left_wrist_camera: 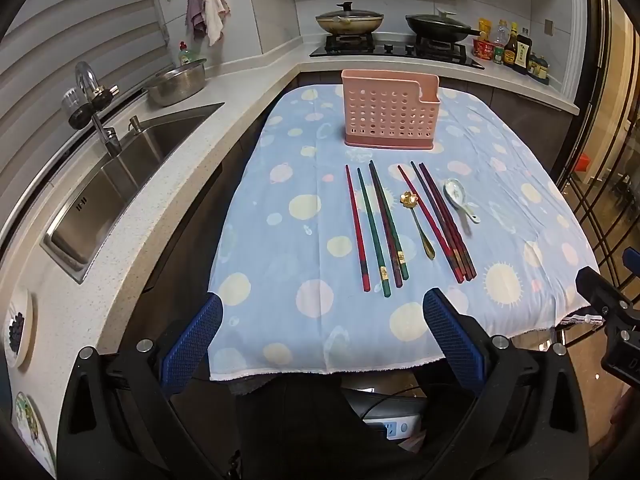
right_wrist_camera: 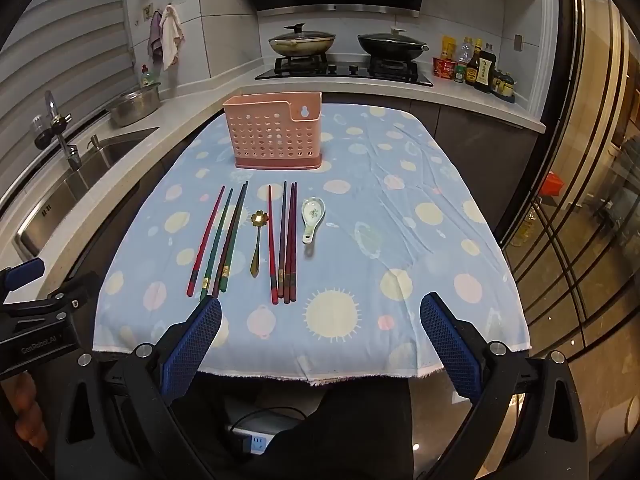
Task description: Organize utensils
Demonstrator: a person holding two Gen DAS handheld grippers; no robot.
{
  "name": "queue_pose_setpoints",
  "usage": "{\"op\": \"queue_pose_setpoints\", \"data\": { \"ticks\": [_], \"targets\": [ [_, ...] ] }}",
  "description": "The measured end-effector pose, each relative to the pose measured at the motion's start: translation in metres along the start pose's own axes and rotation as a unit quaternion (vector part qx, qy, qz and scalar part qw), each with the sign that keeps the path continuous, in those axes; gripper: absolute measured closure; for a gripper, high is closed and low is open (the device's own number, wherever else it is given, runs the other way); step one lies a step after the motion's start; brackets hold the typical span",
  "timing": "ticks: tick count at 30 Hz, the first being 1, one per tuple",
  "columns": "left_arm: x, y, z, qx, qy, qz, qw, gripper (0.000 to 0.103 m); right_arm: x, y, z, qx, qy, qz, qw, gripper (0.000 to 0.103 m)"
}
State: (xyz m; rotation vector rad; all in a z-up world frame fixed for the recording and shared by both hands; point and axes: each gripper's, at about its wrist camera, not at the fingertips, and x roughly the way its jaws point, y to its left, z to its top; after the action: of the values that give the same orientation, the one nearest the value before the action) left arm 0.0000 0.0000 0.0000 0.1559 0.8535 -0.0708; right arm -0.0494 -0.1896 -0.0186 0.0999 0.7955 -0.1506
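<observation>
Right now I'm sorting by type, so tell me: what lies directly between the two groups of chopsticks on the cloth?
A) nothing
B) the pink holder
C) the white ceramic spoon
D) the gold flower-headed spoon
D: the gold flower-headed spoon lies alone between the left chopsticks and the right chopsticks; the ceramic spoon lies to the right of both groups.

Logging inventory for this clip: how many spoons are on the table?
2. A gold flower-bowl spoon lies between the two groups of chopsticks; a white ceramic spoon lies just right of the right group. The pink holder looks empty, though its inside is partly hidden.
</observation>
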Motion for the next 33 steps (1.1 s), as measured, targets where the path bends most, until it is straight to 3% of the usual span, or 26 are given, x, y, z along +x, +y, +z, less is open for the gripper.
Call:
{"op": "queue_pose_setpoints", "data": {
  "ticks": [33],
  "targets": [
    [0.002, 0.009, -0.002, -0.002, -0.001, -0.001, 1.0000, 0.007, 0.002, 0.000, -0.001, -0.001, 0.001, 0.000, 1.000, 0.007]
  ]
}}
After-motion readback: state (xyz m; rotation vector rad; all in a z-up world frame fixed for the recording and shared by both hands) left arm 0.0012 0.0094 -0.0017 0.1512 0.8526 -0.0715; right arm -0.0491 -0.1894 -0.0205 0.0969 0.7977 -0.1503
